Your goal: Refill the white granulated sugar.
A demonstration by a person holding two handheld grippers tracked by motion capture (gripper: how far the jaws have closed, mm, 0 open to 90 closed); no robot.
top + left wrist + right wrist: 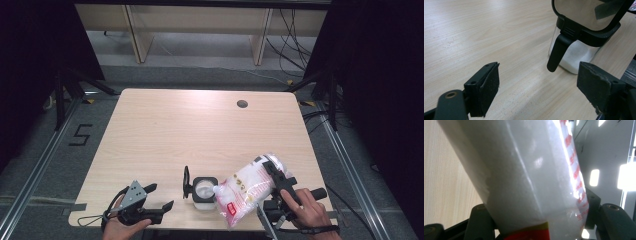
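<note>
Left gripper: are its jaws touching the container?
Apart. The left gripper view shows bare table between the open left gripper and the container.

Pale wooden table (165, 135) with a round cable hole (242, 104) near its far edge.

The left gripper (161, 197) is black, topped by a grey three-cornered plate dotted with small holes, and a thin dark cable loops from its rear near the table's front left corner. Its jaws are flat black blocks faced with worn, frayed pads (489, 88), with small screw holes and a brass-coloured bushing at the base. The right gripper (274, 169) is likewise black and angular, with a round black handle and a dark strap around the wrist.
</note>
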